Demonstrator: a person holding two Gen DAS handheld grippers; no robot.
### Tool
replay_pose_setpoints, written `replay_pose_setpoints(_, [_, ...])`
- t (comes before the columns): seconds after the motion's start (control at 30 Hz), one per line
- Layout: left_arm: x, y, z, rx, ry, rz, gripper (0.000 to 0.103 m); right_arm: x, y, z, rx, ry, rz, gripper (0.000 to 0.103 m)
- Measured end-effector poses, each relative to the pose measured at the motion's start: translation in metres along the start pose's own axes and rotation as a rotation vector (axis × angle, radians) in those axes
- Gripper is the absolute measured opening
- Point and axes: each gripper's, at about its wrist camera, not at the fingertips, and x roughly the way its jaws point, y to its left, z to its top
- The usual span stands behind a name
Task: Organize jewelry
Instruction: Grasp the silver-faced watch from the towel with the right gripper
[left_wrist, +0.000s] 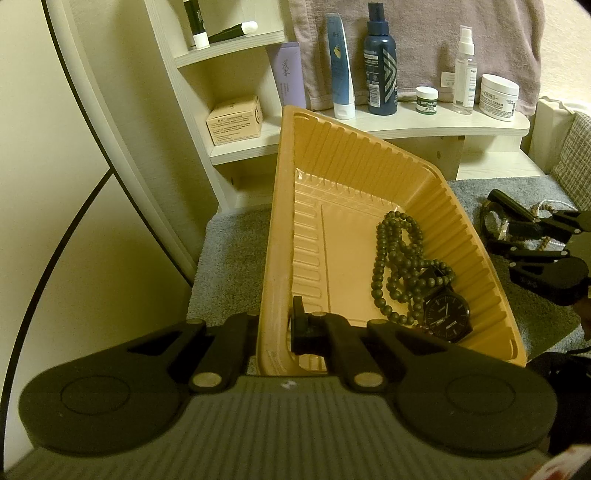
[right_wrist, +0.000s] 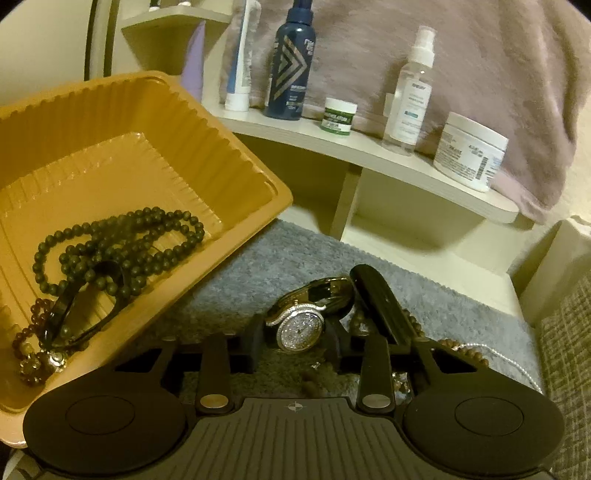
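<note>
Pinching the near wall of the orange tray (left_wrist: 280, 229), the left gripper (left_wrist: 284, 328) tilts it; green beads (left_wrist: 399, 258) and a black watch (left_wrist: 445, 314) lie inside. Beside it, the right gripper (right_wrist: 295, 339) clasps a sparkling watch (right_wrist: 303, 328) on grey carpet (right_wrist: 280, 258).

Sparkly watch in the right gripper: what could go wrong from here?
1. The right gripper holds the sparkly watch only by its case; the band hangs free and could snag the brown beads beside it.
2. The left gripper pinches the yellow tray by one wall, tilted; the green bead necklace and black watch lie against the low side.
</note>
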Motion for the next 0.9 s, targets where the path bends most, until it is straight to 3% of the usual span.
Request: replay_pose_setpoints(0.9, [-0.003,-0.002,-0.001,0.002,-0.008,-0.002,0.003,-0.056,0.002,0.002,0.024,-0.051,0.021,0.035])
